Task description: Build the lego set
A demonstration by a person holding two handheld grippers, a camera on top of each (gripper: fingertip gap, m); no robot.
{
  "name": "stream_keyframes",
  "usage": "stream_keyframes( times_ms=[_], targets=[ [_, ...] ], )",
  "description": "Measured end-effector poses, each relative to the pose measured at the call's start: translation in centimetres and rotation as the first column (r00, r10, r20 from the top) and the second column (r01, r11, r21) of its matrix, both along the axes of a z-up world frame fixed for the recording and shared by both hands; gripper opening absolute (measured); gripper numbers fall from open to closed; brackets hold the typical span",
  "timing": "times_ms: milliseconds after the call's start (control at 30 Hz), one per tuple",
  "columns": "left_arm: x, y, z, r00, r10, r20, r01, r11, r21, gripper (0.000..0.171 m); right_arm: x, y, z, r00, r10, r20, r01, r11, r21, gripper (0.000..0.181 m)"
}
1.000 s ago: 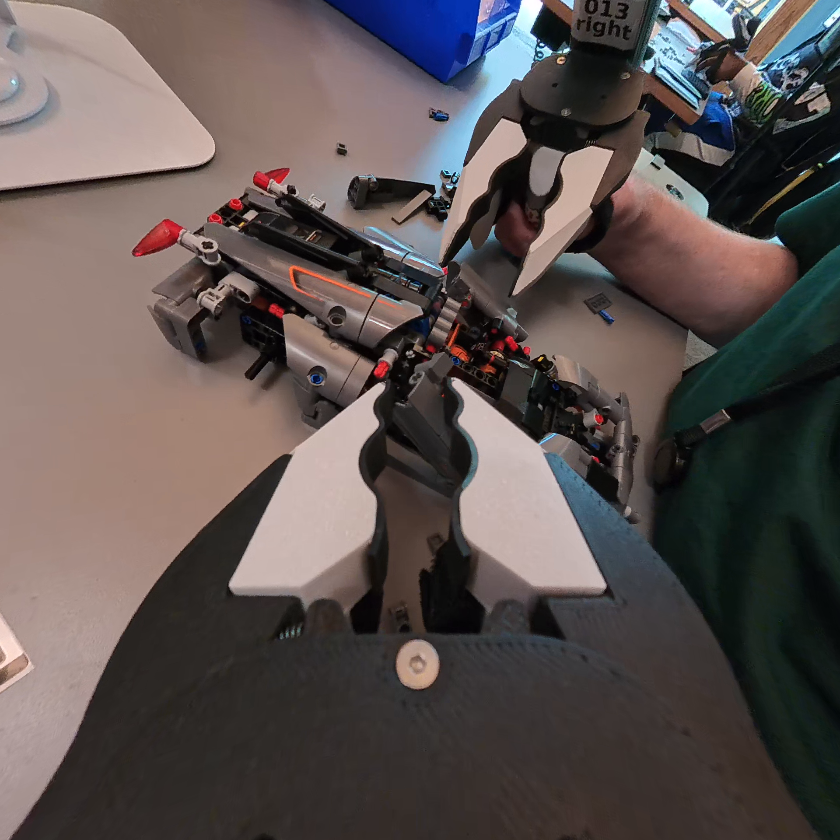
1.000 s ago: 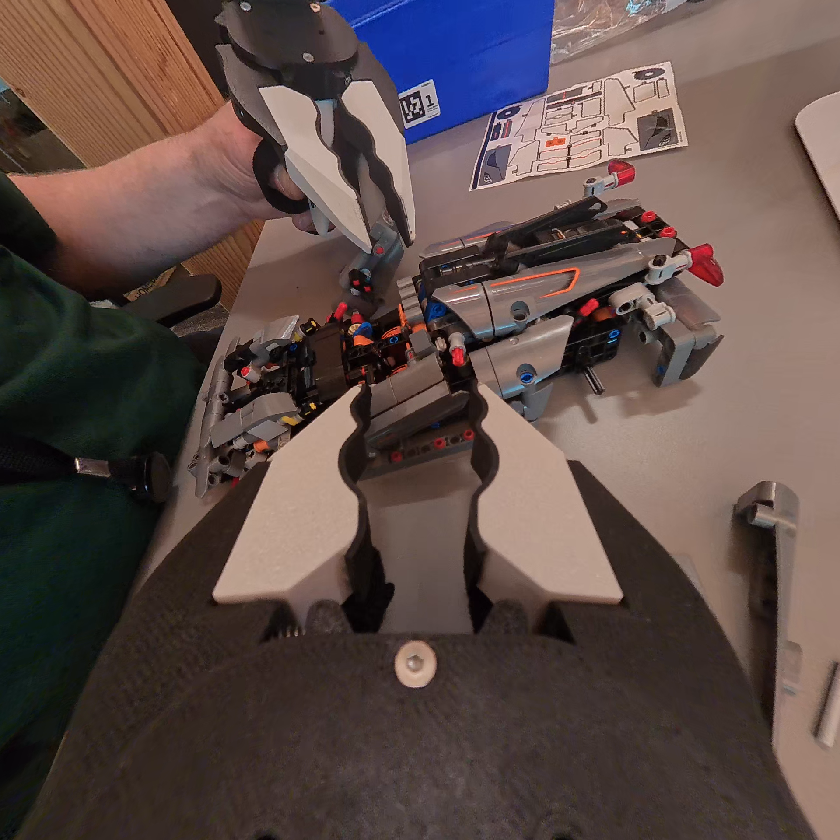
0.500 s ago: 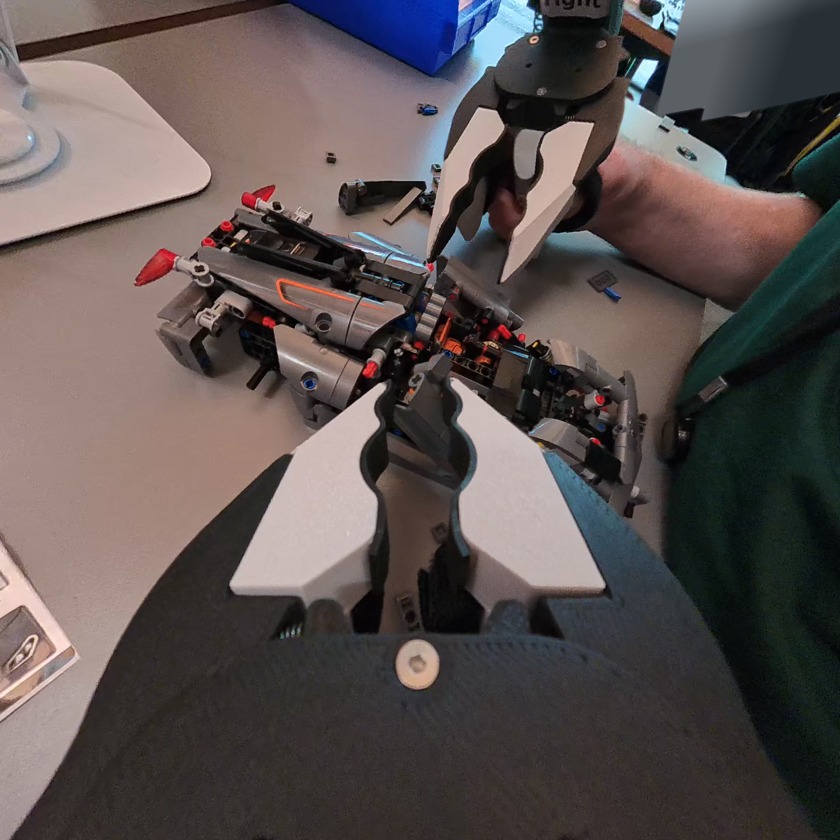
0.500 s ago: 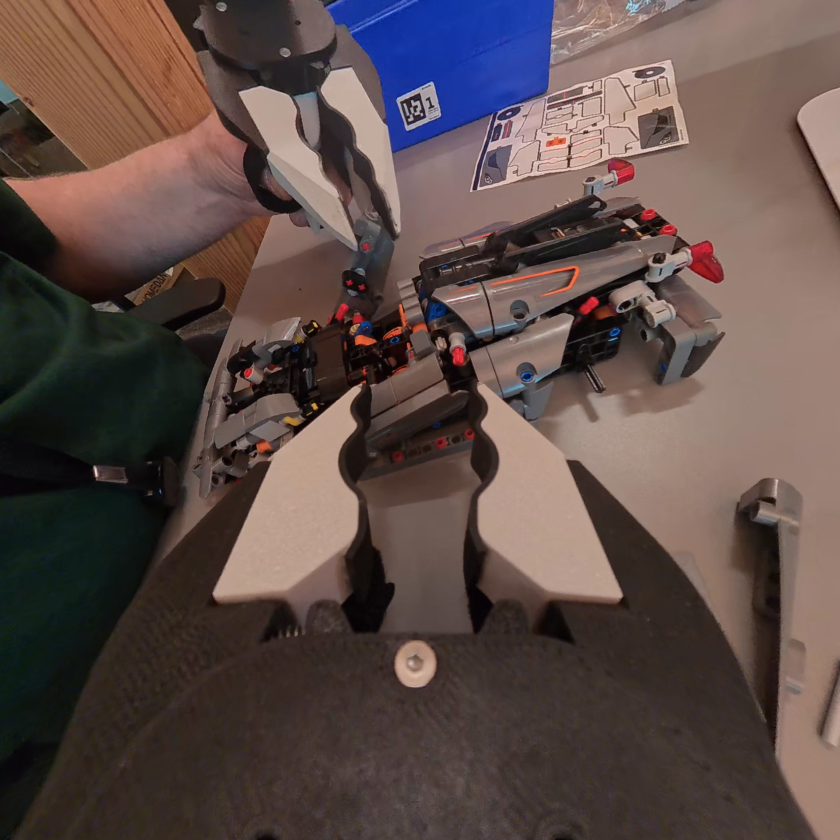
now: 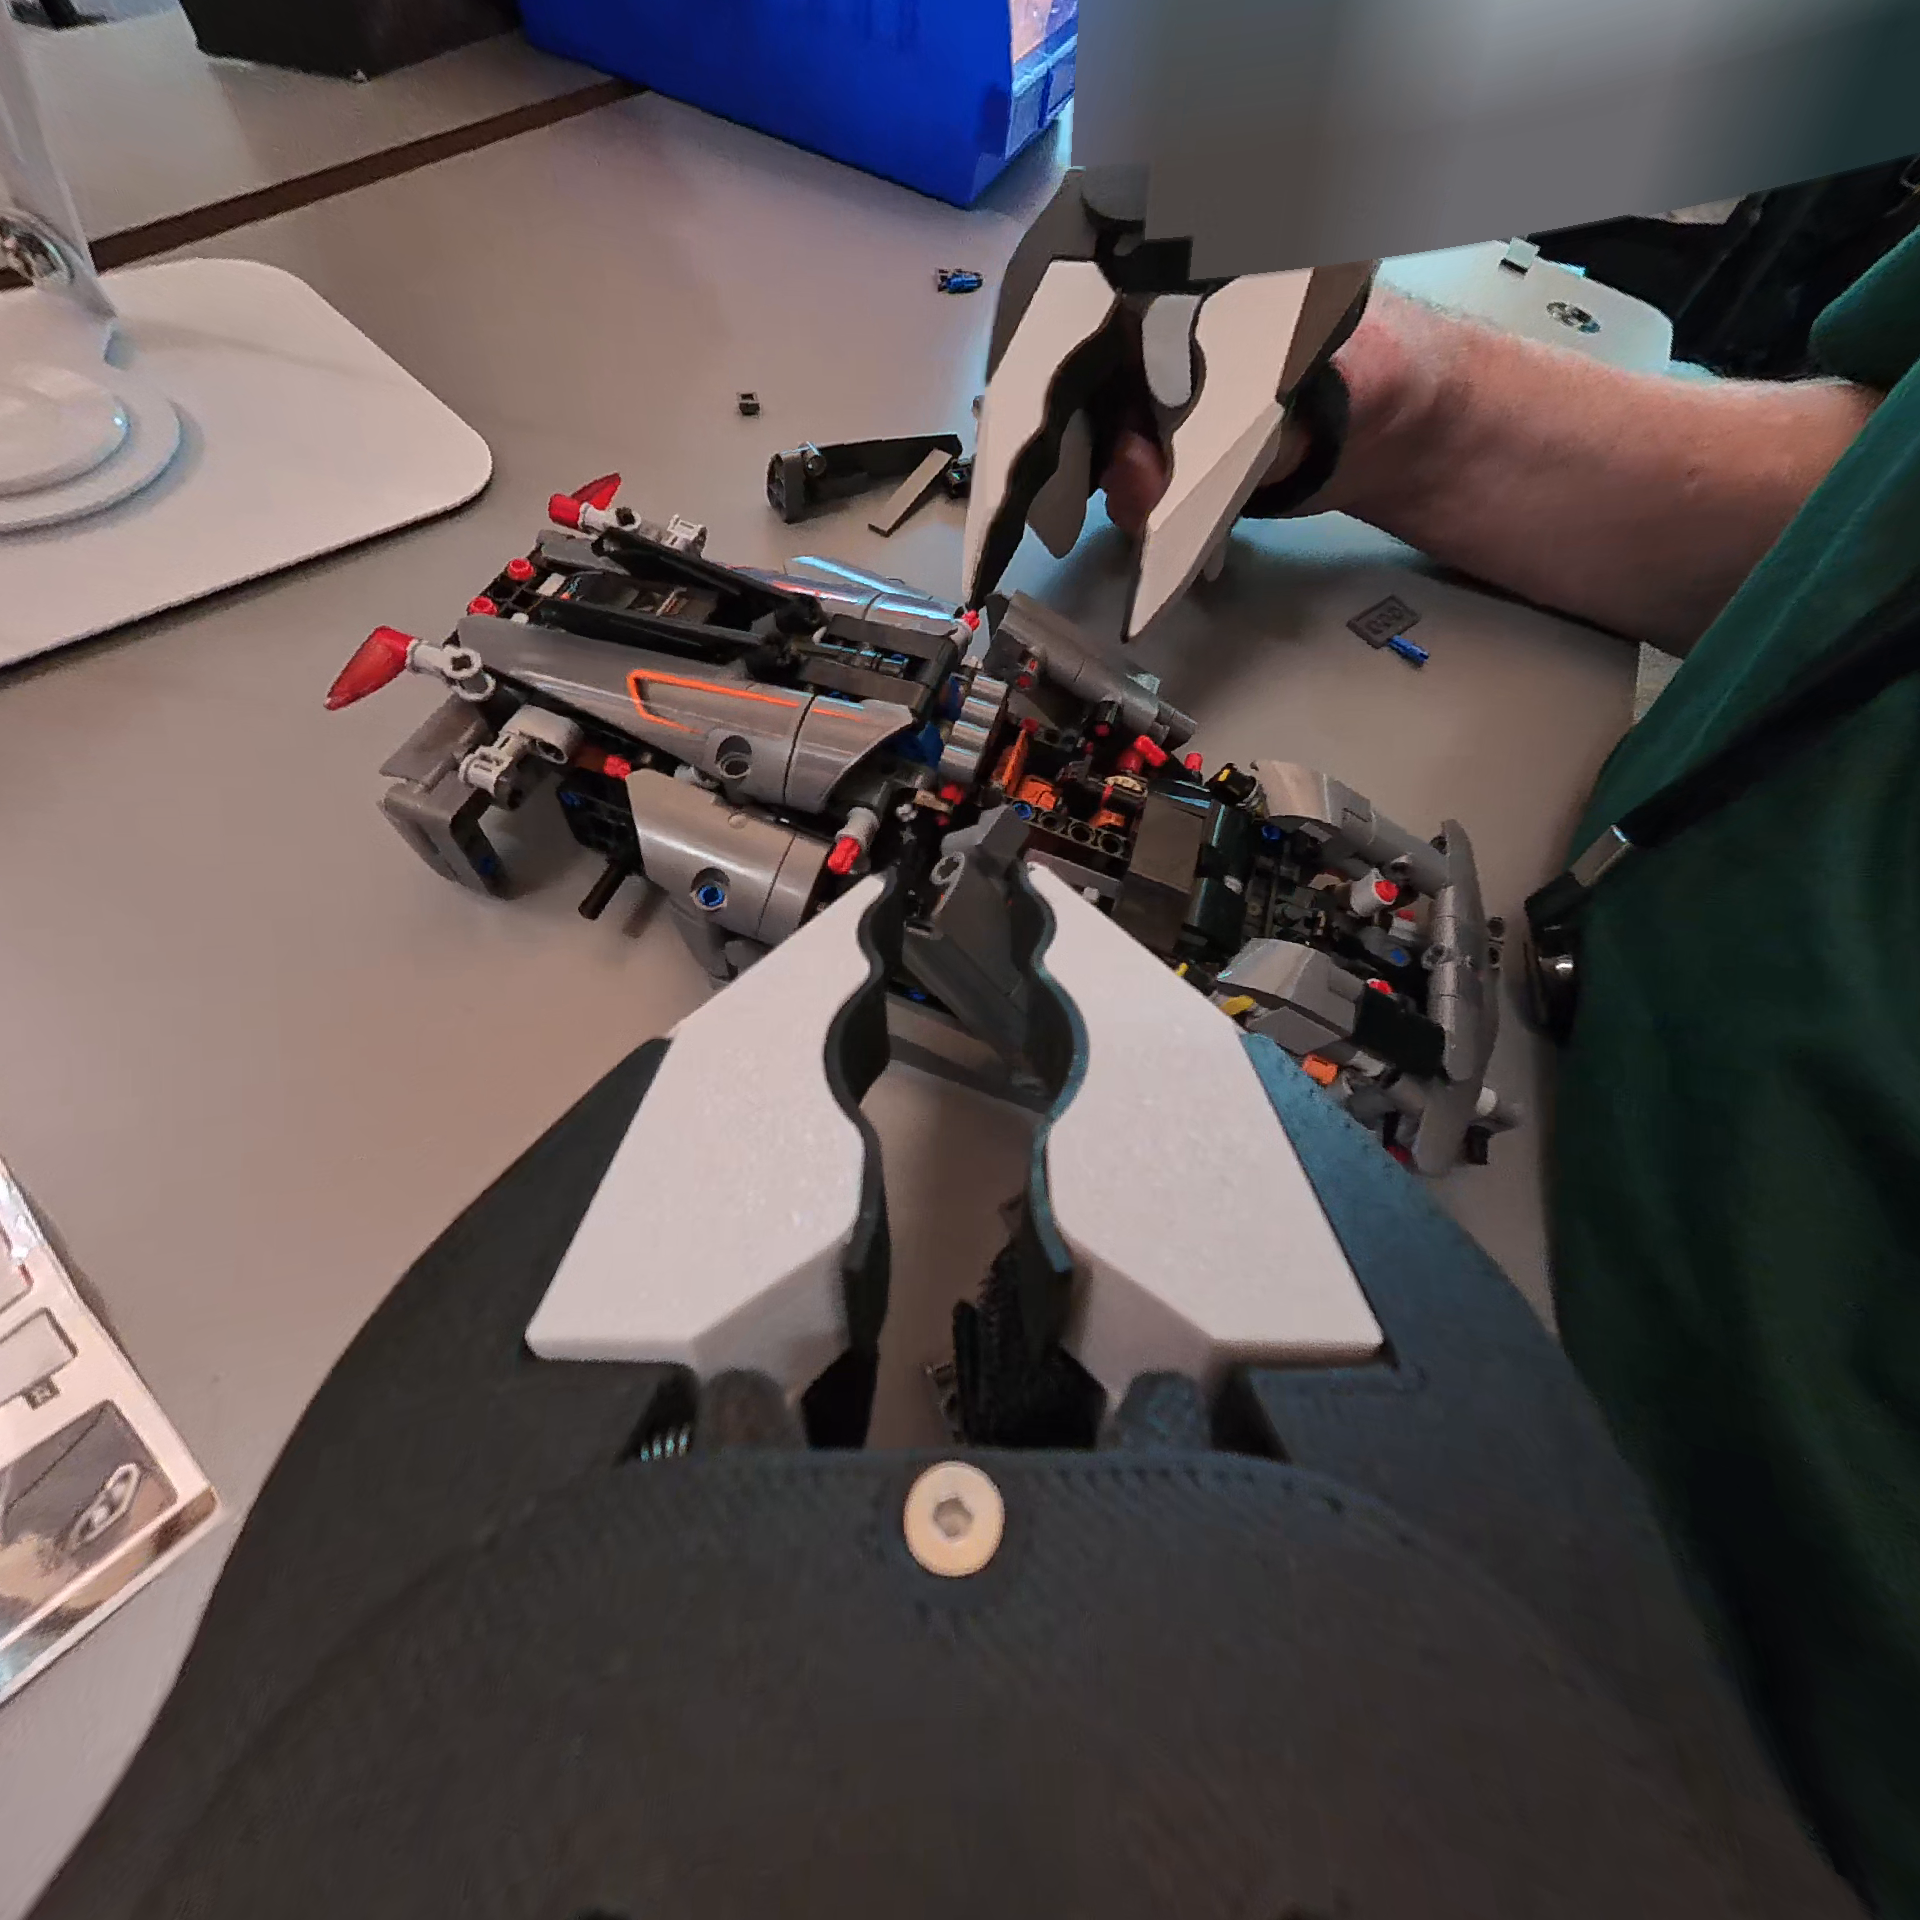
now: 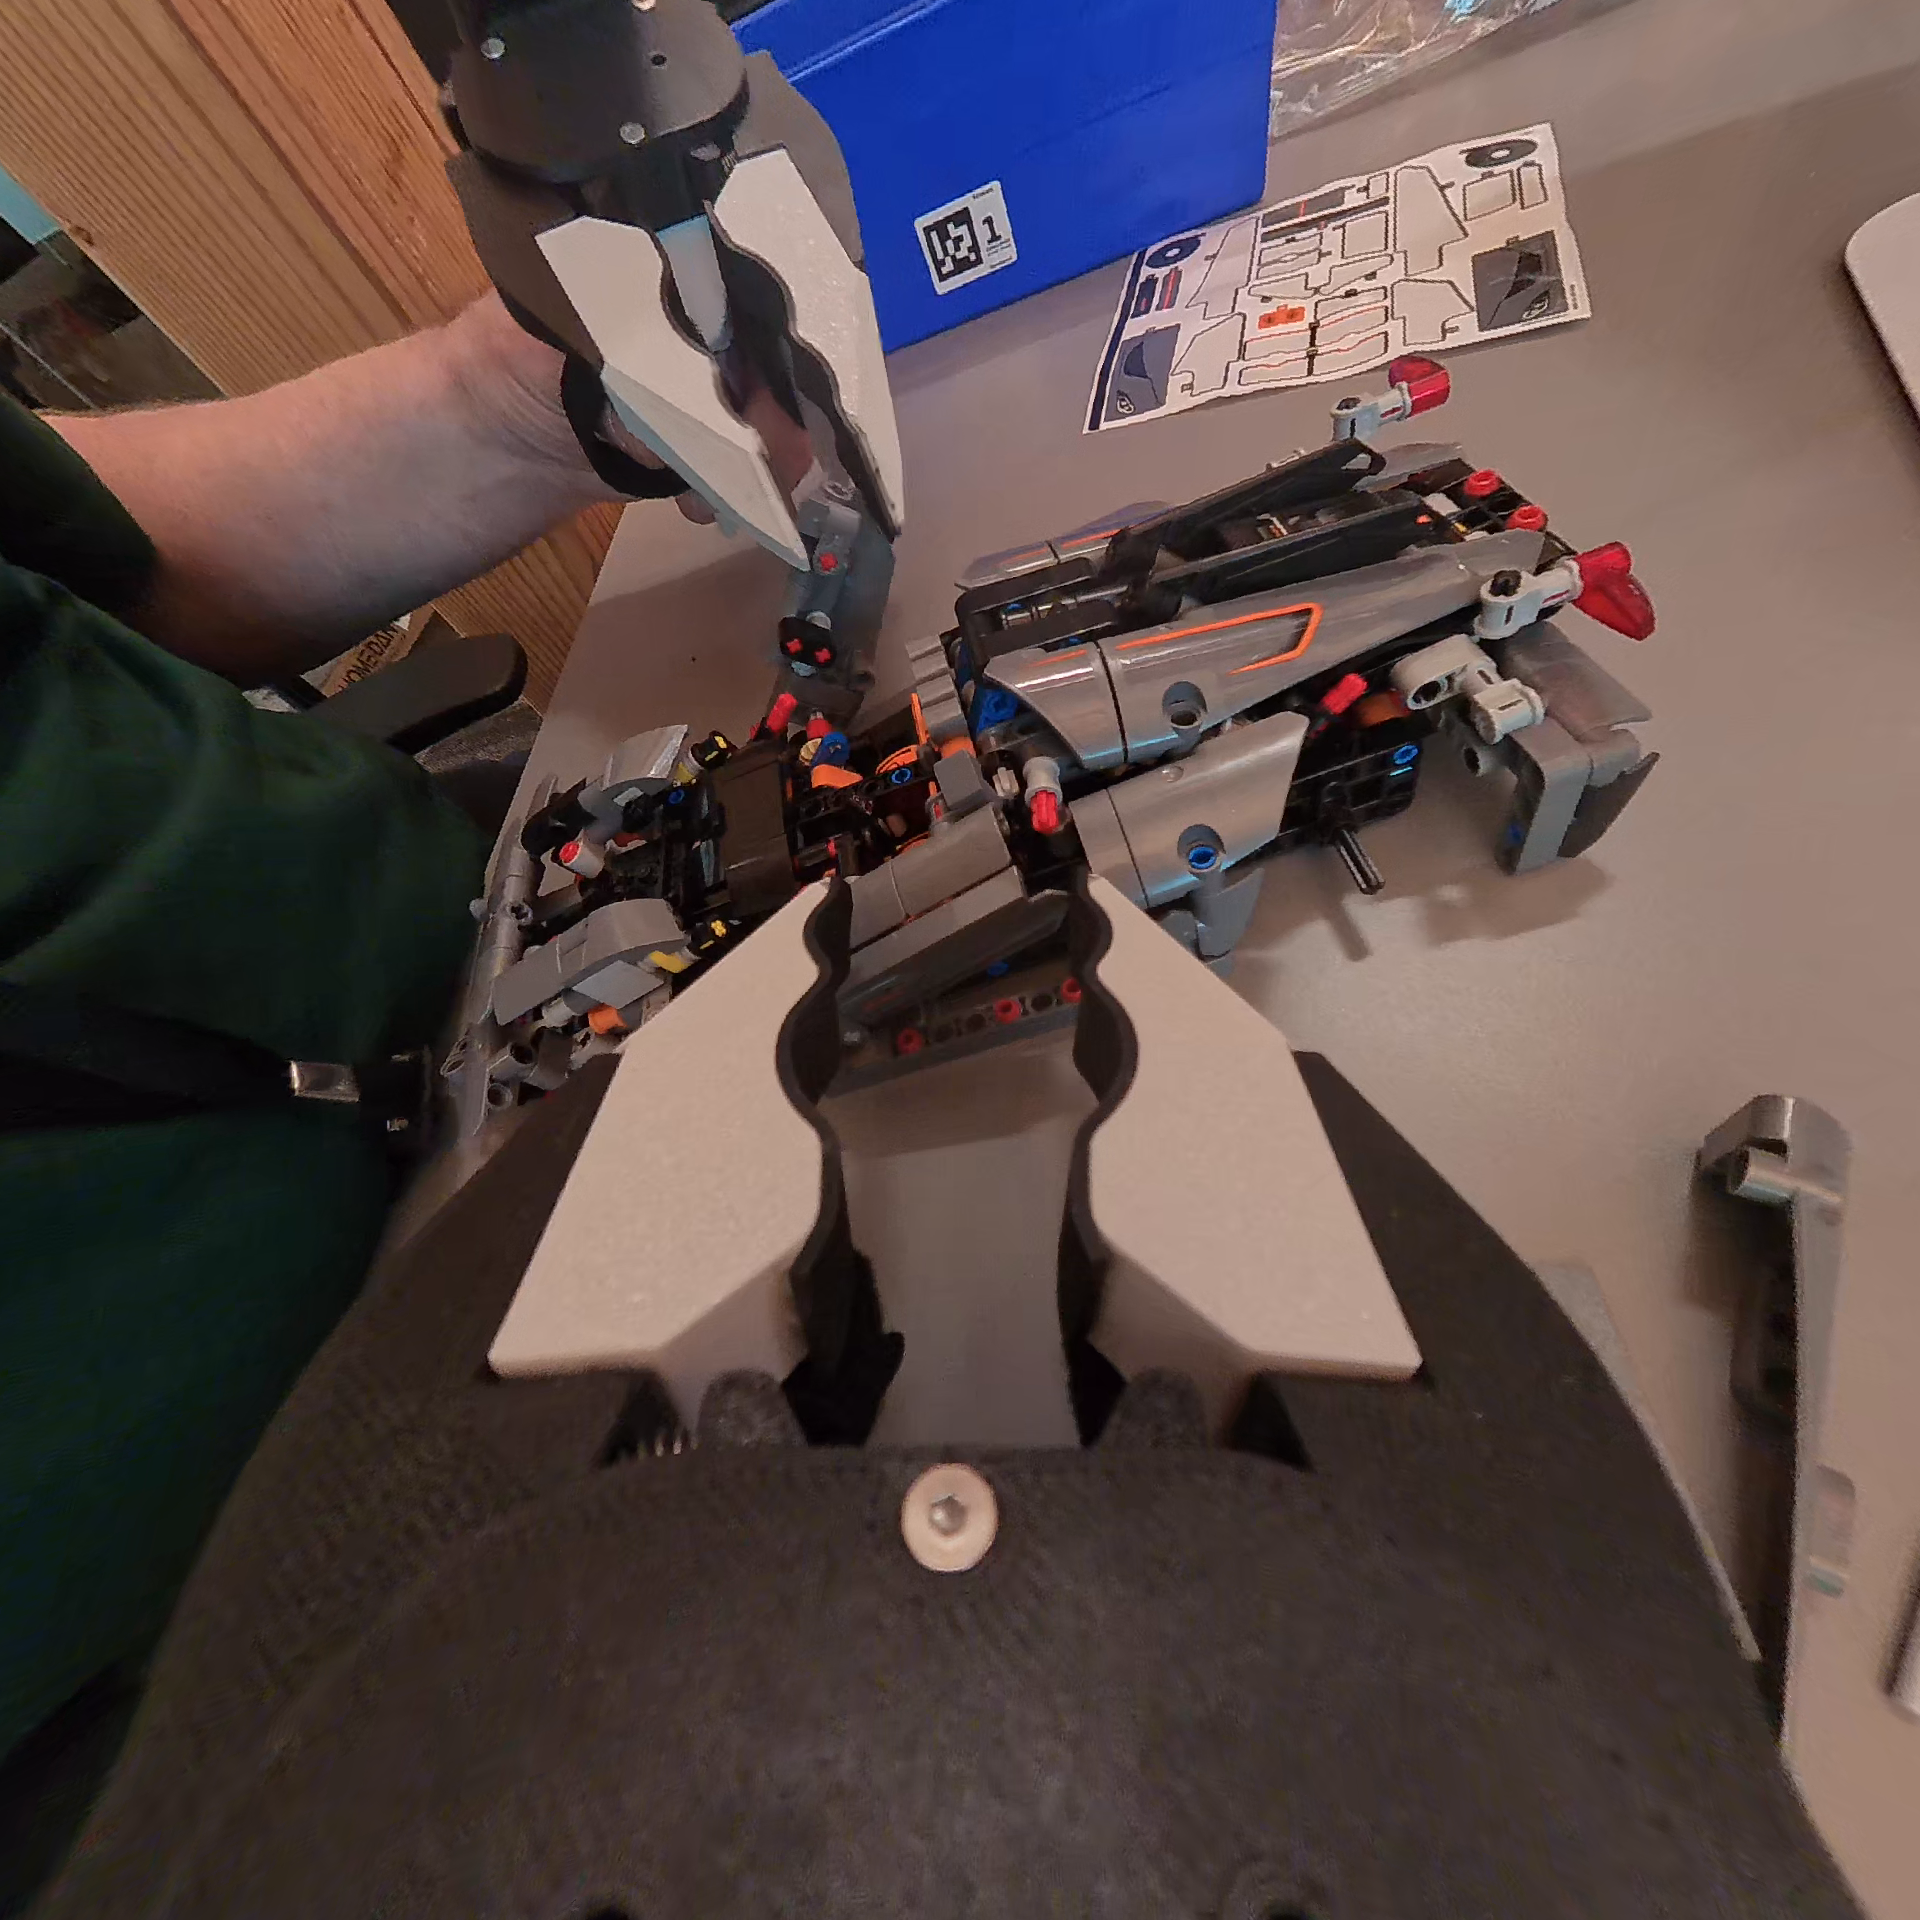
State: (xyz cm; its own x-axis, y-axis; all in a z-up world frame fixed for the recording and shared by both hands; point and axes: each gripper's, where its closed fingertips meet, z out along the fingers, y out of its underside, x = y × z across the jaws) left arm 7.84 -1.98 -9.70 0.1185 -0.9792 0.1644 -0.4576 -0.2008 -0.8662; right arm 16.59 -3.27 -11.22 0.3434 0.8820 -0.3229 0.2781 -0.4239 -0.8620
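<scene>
A grey, black and orange lego car [image 5: 727, 727] lies on the grey table; it also shows in the right wrist view [image 6: 1195, 665]. My left gripper [image 5: 961, 894] is shut on a grey door panel [image 5: 977, 935] at the car's middle. In the right wrist view the left gripper [image 6: 847, 545] holds that panel [image 6: 847, 592] tilted up off the car. My right gripper [image 6: 956, 894] is closed around the grey side panel [image 6: 956, 925] on the car's other side. In the left wrist view the right gripper [image 5: 1055, 618] straddles that panel [image 5: 1070, 665] from above.
A blue box [image 6: 1039, 135] stands behind the car, with a sticker sheet [image 6: 1340, 270] beside it. A long loose grey piece [image 6: 1777, 1299] lies at the right. Loose black parts [image 5: 862, 473] and a white stand base [image 5: 260, 395] lie beyond the car. A person's green shirt [image 5: 1766, 1039] is close by. About 10 centimeters separates my left fingertips from my right.
My left gripper has drawn up and back with the grey door panel, tilting it higher off the car. My right gripper has kept its place and width.
</scene>
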Motion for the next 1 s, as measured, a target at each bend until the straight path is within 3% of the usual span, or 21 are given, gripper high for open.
stream_keyframes(
  times_ms=[133,667,1000],
  targets=[
    [0.0,0.6,-0.5,1.0,0.028,-0.002,-0.028,0.998,-0.052,0.018,0.0,0.0,0.0,1.0,0.001,-0.003,-0.001,1.0,-0.001,0.04],
    [0.1,1.8,-2.0,0.995,0.067,-0.076,-0.069,0.997,-0.025,0.016,0.1,0.0,0.1,1.0,0.003,-0.009,-0.003,1.0,-0.008,0.04],
    [-0.3,2.0,-1.2,0.996,0.079,-0.043,-0.079,0.997,0.003,0.022,0.1,-0.1,0.1,1.0,0.005,-0.015,-0.005,1.0,-0.012,0.04]
  ],
)
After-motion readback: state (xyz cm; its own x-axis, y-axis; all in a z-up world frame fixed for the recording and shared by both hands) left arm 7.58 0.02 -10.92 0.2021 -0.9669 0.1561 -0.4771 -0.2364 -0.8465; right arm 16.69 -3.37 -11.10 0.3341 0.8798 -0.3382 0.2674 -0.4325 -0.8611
